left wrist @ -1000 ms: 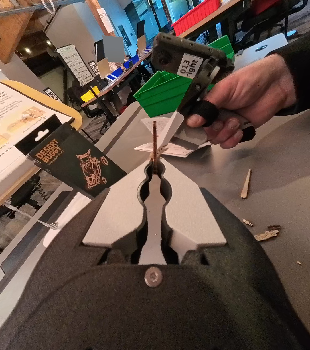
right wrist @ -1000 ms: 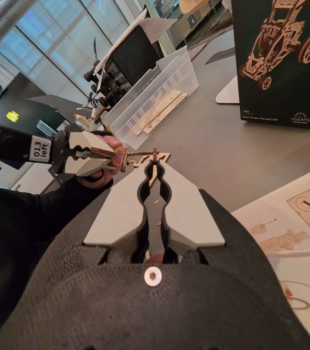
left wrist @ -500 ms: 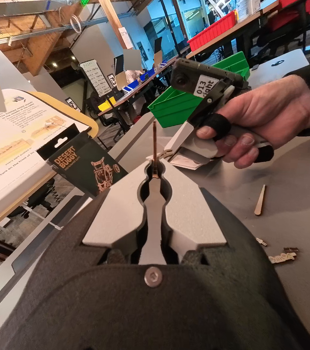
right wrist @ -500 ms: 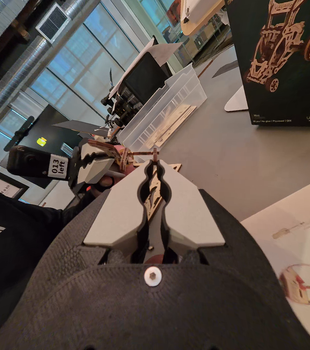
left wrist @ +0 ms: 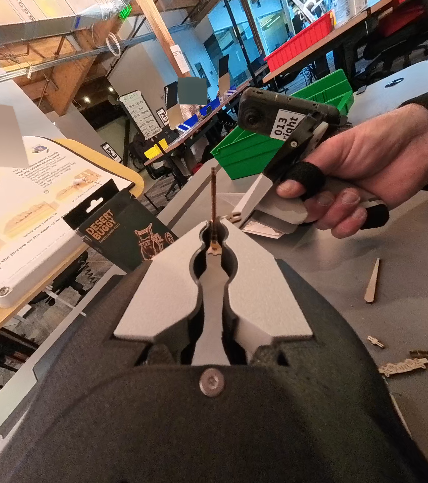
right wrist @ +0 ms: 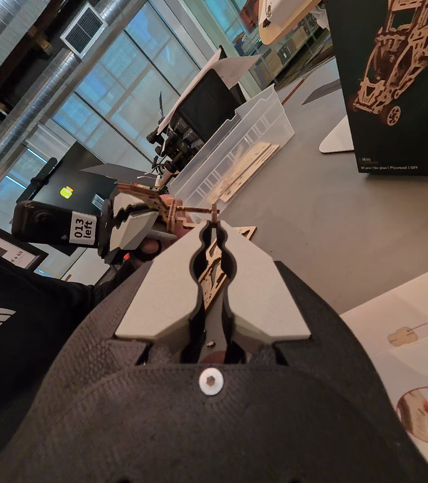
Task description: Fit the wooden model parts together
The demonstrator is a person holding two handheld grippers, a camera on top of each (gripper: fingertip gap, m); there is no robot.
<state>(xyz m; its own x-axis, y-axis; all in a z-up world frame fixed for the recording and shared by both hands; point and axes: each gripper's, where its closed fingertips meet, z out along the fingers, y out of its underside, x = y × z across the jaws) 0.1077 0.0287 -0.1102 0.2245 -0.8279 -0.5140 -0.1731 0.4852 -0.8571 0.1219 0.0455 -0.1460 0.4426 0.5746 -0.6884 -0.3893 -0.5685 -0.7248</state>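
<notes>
Above the grey table (right wrist: pixel 338 222), both grippers were up in the air w/ the work between them. Left gripper (left wrist: pixel 214 230) was clamped shut on the flat wooden assembly (right wrist: pixel 145 196), seen edge-on in its own view as a thin dark strip standing up from the tips. From that assembly a slim wooden axle (right wrist: pixel 194 209) ran out sideways, long axis roughly level, toward the right gripper (right wrist: pixel 214 222). Right gripper was pinched shut on a small wooden cross-piece (right wrist: pixel 214 212) sitting on the axle's far end. So the part lay directly at the right tips; next push prob. goes along the axle, toward the left gripper.
</notes>
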